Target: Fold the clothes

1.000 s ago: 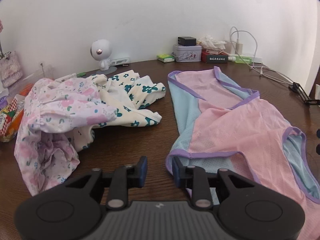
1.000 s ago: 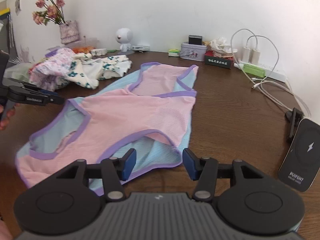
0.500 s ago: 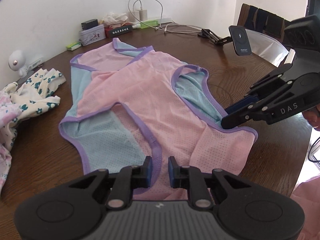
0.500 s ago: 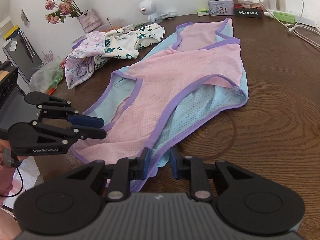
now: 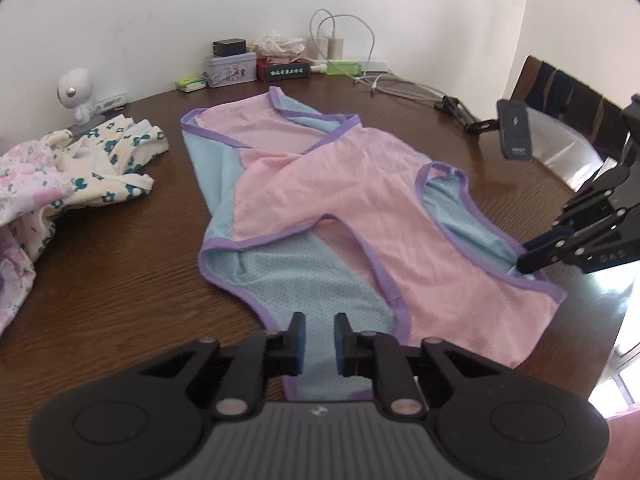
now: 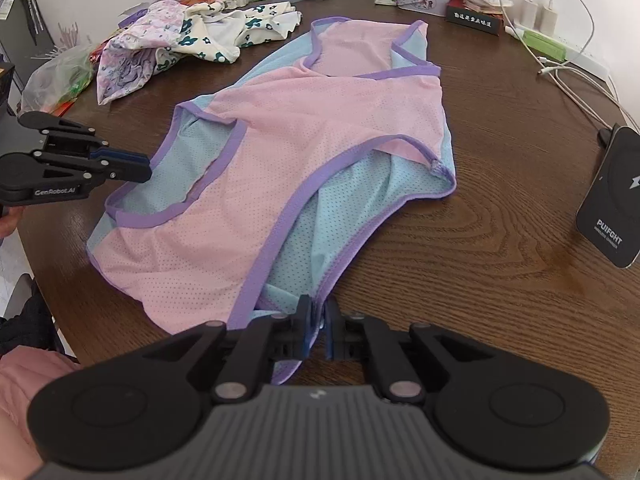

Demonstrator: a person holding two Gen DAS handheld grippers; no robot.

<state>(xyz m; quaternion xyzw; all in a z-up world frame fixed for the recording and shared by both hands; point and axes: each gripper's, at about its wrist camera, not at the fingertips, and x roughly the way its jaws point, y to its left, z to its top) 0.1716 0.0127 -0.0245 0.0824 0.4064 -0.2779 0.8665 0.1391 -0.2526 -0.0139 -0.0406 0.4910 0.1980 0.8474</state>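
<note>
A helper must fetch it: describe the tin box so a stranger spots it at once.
Look to the far edge of the wooden table, along the white wall. The tin box sits there; alone among its neighbours it is pale lilac metal with a black block on top.

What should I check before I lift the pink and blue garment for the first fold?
1. Right gripper shut on the garment hem: ok; it has just been closing.
2. Left gripper gripping: not ok; fingers apart, cloth lies between them, just reopened.
3. Garment flat: not ok, top layer creased.
4. Floral clothes apart from garment: ok.
5. Charger clear of fabric: ok.
</note>
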